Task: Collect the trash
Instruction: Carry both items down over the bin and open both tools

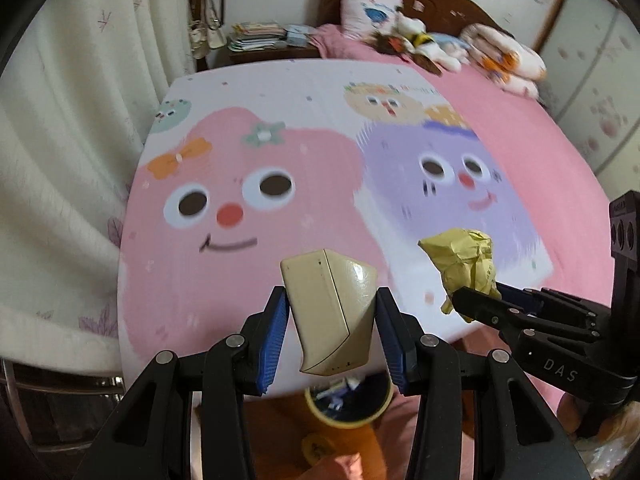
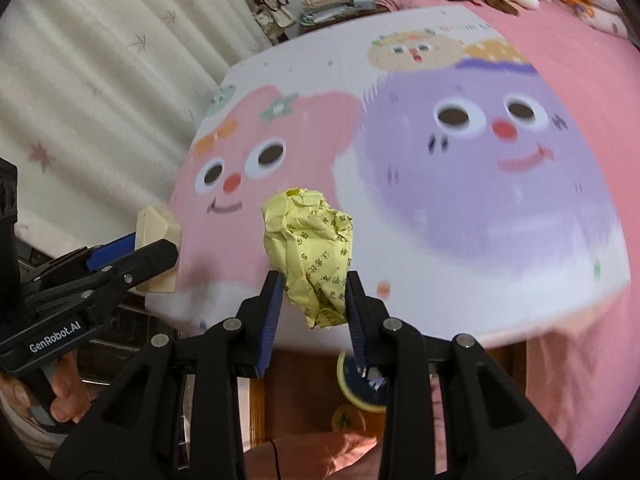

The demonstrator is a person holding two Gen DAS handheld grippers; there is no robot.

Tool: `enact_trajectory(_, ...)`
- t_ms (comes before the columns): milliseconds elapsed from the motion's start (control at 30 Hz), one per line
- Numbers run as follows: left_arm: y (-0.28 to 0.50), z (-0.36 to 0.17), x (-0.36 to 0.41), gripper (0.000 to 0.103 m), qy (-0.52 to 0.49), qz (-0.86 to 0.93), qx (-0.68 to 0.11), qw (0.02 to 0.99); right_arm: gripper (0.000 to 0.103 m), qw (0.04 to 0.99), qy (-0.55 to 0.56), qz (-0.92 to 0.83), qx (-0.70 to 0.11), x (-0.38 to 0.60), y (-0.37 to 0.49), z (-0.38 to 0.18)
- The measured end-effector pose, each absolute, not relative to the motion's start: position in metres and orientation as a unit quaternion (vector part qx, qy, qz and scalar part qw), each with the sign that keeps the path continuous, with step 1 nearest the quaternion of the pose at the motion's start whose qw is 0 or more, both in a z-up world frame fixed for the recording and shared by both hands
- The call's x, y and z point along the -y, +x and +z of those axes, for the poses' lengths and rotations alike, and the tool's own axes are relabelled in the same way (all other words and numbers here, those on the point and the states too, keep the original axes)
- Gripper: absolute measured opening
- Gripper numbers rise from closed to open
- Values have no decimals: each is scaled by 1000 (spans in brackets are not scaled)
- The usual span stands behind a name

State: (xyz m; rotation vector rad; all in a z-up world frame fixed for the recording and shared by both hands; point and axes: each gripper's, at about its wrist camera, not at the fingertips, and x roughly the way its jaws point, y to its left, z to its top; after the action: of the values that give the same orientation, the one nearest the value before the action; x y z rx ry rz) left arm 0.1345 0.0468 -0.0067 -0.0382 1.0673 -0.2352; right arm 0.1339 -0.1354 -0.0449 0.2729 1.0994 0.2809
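Note:
My left gripper (image 1: 332, 320) is shut on a cream plastic box-like piece (image 1: 330, 308), held in the air over the near edge of the bed. To its right, my right gripper (image 1: 476, 300) holds a crumpled yellow paper ball (image 1: 466, 260). In the right wrist view the right gripper (image 2: 314, 300) is shut on that printed yellow paper ball (image 2: 310, 252), and the left gripper (image 2: 152, 256) with the cream piece (image 2: 154, 232) shows at the left. A round yellow-rimmed bin (image 1: 348, 402) stands on the floor below both grippers, its rim (image 2: 348, 390) partly hidden by the fingers.
A cartoon-print mat (image 1: 280, 160) covers the pink bed (image 1: 520, 152). Pillows and soft toys (image 1: 424, 40) lie at the headboard. A bedside table with stacked papers (image 1: 256, 38) stands far left, beside cream curtains (image 1: 60, 140). A hand (image 2: 60, 396) grips the left gripper's handle.

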Motion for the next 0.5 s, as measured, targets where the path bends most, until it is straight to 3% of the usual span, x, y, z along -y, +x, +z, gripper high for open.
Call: enact_trajectory(500,29,-102,-19,44,0,-178,-576,798,28,776,128,75,-613,134,22,-143)
